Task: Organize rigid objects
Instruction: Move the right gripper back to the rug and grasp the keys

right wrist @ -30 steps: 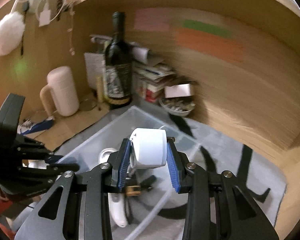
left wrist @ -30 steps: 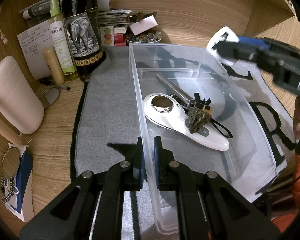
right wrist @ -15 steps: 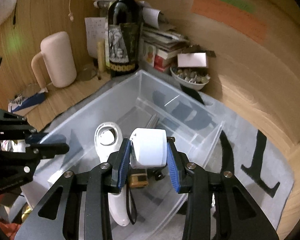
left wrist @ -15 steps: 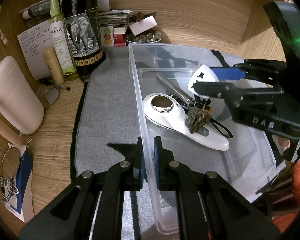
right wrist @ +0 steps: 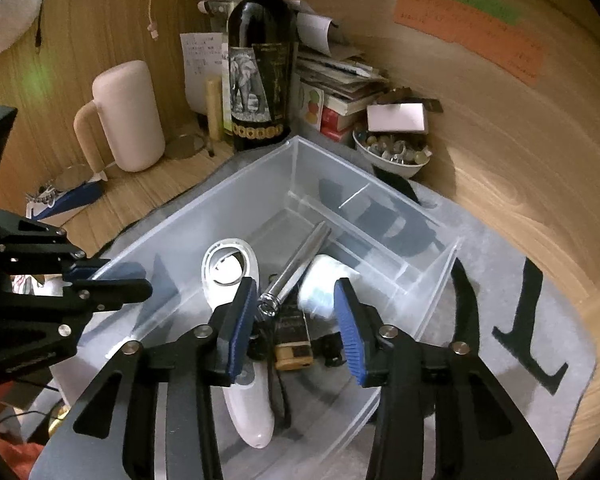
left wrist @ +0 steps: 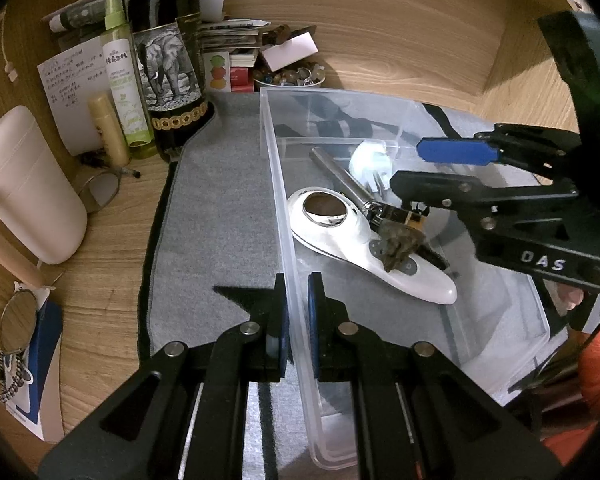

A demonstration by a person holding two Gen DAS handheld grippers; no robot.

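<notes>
A clear plastic bin (left wrist: 278,184) (right wrist: 260,184) sits on a grey mat. My left gripper (left wrist: 296,312) is shut on the bin's near side wall. My right gripper (right wrist: 296,308) is open above the bin, also seen in the left wrist view (left wrist: 432,168). A white rounded object (right wrist: 324,284) (left wrist: 370,160) lies blurred in the bin just below its fingers. The bin also holds a white handheld device (left wrist: 356,240) (right wrist: 236,276), a metal tube (left wrist: 340,176) (right wrist: 300,264), a small brown box (right wrist: 294,346) and a dark claw clip (left wrist: 398,240).
A dark wine bottle (left wrist: 168,64) (right wrist: 260,68), a green spray bottle (left wrist: 122,76), a pink jug (left wrist: 24,188) (right wrist: 124,116), glasses (left wrist: 100,190), stacked papers and a bowl of beads (right wrist: 392,152) crowd the wooden desk behind the bin. Wooden walls enclose the back and right.
My right gripper came down over the bin and opened, letting go of the white rounded object, which now lies in the bin. My left gripper has kept its hold on the bin wall.
</notes>
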